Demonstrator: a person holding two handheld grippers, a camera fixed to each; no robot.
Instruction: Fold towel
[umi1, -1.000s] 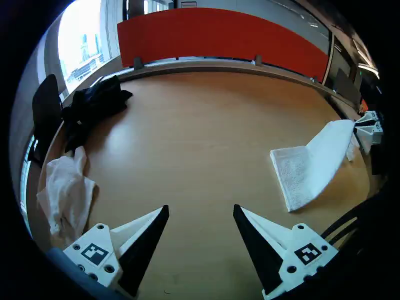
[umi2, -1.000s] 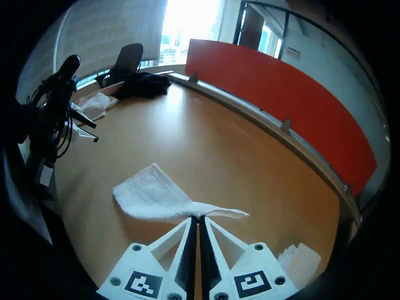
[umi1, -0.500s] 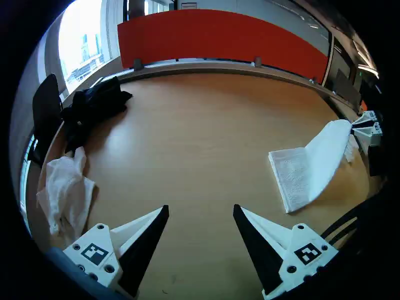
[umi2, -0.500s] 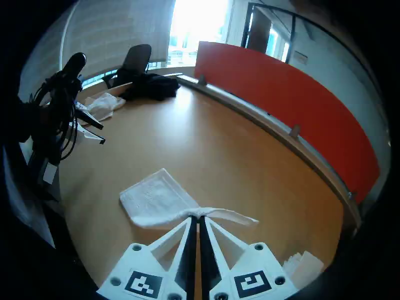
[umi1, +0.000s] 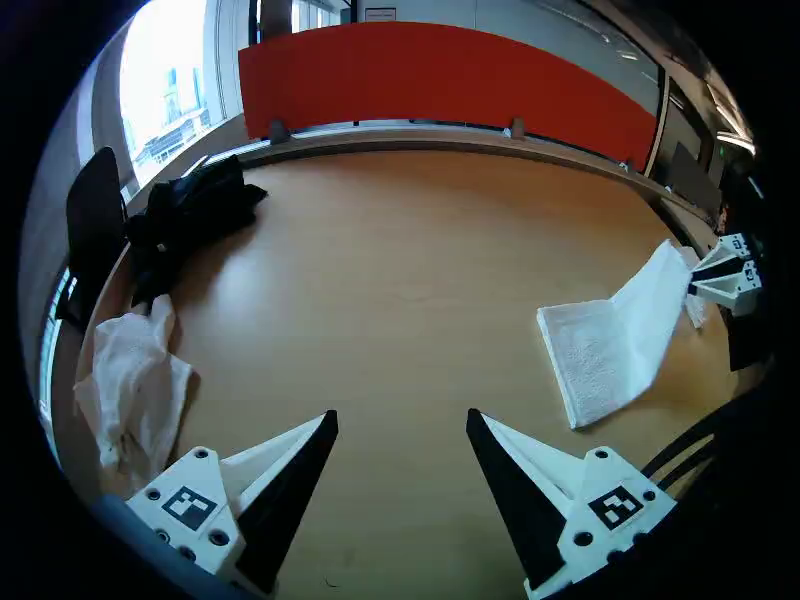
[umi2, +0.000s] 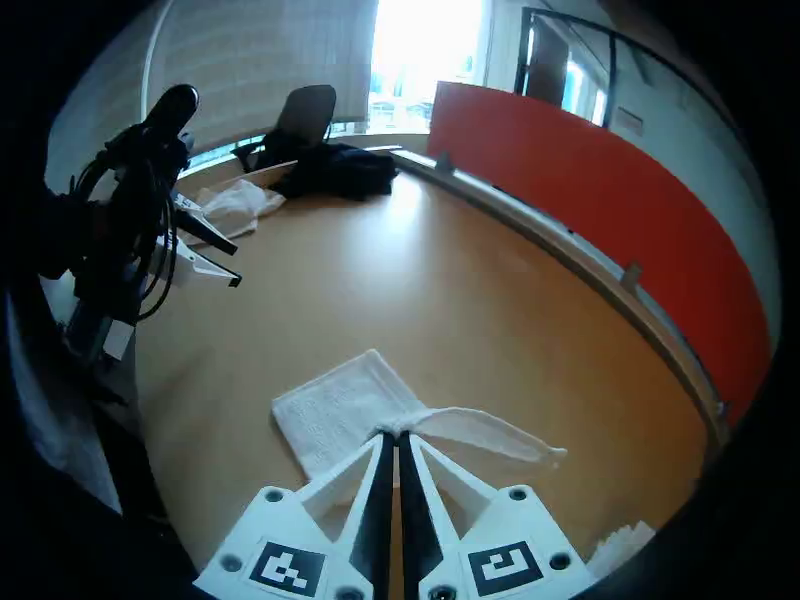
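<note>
A white towel lies on the wooden table at the right of the left gripper view, its far end lifted off the surface. My right gripper is shut on that raised edge of the towel, and it appears again as the right gripper at the far right of the left gripper view. My left gripper hovers open over bare table well left of the towel, nothing between its fingers. The left gripper appears at the left of the right gripper view.
A crumpled white cloth lies at the table's left edge, with a black garment behind it near a dark office chair. A red partition runs along the far side. More white cloth sits at lower right.
The right gripper has carried the towel's lifted end back over the flat part, lowering it; the raised flap looks shorter now. The left gripper has stayed put and open.
</note>
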